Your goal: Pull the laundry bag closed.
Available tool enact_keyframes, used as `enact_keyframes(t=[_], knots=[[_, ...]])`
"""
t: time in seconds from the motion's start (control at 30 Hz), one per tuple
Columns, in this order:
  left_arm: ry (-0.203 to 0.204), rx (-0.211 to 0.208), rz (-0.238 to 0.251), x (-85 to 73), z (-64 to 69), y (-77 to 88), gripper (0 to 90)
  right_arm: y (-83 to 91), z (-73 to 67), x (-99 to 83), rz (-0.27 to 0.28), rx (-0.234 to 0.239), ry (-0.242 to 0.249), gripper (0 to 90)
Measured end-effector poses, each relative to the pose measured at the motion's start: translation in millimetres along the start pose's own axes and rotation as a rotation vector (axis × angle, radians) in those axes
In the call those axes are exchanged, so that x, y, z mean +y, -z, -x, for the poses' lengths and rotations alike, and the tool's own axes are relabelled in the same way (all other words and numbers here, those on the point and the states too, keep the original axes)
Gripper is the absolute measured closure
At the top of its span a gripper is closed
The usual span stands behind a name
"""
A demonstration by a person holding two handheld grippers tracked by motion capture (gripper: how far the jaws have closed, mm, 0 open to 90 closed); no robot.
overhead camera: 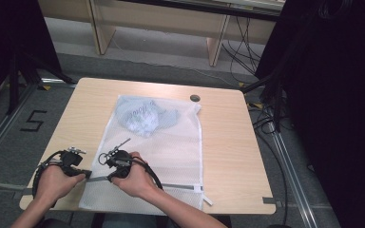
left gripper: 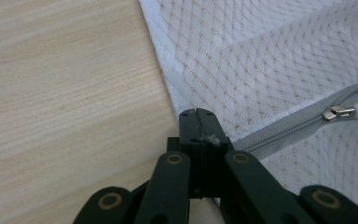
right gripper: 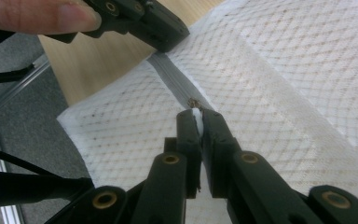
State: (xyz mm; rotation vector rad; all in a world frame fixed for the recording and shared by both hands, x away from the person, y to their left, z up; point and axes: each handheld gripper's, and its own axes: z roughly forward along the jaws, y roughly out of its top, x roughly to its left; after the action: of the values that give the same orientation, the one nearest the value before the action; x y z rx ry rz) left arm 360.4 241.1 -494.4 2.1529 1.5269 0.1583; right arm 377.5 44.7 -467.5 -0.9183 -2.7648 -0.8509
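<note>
White mesh laundry bag [overhead camera: 161,156] lay flat; left gripper [left gripper: 196,113] pinched zipper end [left gripper: 213,139], right gripper [right gripper: 196,113] pinched zipper pull [right gripper: 196,113]; best to pull straight along zipper [right gripper: 170,74], left jaws anchoring

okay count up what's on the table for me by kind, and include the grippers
Mesh laundry bag: 1
Blue garment inside it: 1
Small dark round thing near the far edge: 1
Grippers: 2, left gripper, right gripper
Total: 5
</note>
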Motion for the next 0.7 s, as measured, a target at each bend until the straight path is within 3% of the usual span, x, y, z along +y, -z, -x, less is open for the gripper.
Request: enact_keyframes(t=[0.3, 0.57, 0.7], knots=[[0.0, 0.007, 0.017, -0.3, 0.9, -1.1, 89.7, 4.7, 3.3, -1.6, -0.01, -0.009, -0.007, 87.0], [0.003, 0.0, -0.002, 0.3, 0.2, 0.0, 89.7, 5.4, 3.6, -2.9, -0.013, -0.004, -0.017, 87.0], [0.008, 0.0, 0.019, -0.7, 0.2, -1.0, 89.7, 7.7, 5.8, -3.9, -0.014, -0.014, -0.031, 87.0]])
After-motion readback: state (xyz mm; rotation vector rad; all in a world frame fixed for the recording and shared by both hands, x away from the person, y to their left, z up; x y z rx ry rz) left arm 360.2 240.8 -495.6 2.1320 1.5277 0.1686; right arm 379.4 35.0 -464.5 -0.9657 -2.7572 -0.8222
